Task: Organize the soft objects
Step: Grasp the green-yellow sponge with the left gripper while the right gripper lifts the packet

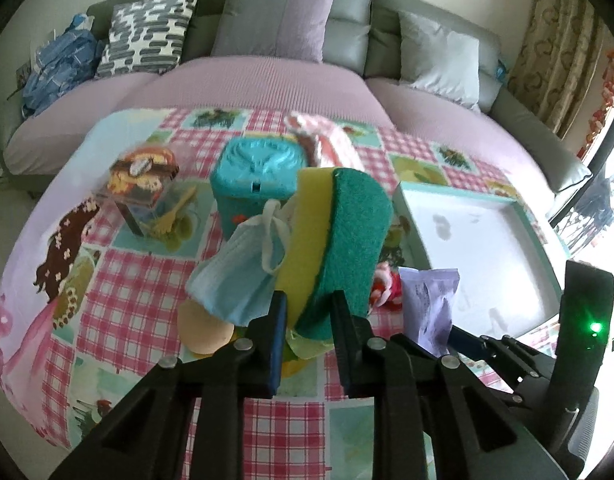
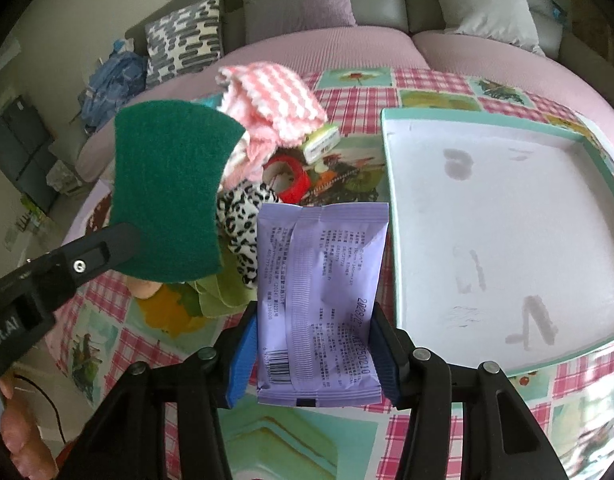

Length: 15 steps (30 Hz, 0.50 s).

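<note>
My left gripper (image 1: 307,316) is shut on a yellow-and-green sponge (image 1: 339,236) and holds it upright above the table; the sponge also shows in the right wrist view (image 2: 171,196). My right gripper (image 2: 313,344) is shut on a purple wet-wipe packet (image 2: 319,300), held just left of the white tray (image 2: 507,232). The packet also shows in the left wrist view (image 1: 429,304). A blue face mask (image 1: 239,272) lies beside the sponge. A pink checked cloth (image 2: 271,96), a leopard-print fabric (image 2: 243,220) and a green cloth (image 2: 219,292) lie in a pile.
A teal box (image 1: 255,176), a printed tin (image 1: 143,180) and a round beige puff (image 1: 205,328) stand on the checked tablecloth. A red tape roll (image 2: 291,176) and a small box (image 2: 323,142) lie near the pile. A sofa with cushions (image 1: 275,16) is behind.
</note>
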Available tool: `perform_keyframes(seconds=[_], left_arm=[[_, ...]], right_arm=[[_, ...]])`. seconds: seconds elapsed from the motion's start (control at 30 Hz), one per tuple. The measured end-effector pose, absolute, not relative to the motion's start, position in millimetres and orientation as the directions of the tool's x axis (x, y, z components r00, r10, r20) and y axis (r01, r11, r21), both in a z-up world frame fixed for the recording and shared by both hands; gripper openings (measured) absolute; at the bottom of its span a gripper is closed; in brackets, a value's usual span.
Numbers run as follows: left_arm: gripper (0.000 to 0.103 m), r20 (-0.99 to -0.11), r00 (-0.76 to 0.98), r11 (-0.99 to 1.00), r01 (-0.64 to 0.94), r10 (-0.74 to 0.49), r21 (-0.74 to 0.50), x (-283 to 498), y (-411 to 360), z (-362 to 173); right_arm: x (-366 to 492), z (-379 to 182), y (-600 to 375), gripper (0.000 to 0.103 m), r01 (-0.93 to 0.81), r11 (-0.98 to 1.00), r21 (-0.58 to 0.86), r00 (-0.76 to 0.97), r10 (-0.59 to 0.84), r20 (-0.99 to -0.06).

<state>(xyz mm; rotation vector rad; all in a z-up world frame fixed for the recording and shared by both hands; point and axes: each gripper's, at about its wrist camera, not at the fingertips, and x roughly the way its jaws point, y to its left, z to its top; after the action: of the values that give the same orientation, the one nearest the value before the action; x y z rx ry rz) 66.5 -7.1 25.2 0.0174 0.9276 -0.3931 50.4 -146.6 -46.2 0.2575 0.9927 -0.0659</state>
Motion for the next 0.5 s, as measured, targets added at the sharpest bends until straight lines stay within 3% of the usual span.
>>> perform_keyframes(seconds=[0.5], left_arm=[[0.022,-0.703,0.604,0.912,0.376,-0.376,-0.165,54.0,-6.4,65.5]], right_arm=[[41.6,-31.1,-158.9,0.054,0.202,0.955,0.215,0.602,0.052,-0.797]])
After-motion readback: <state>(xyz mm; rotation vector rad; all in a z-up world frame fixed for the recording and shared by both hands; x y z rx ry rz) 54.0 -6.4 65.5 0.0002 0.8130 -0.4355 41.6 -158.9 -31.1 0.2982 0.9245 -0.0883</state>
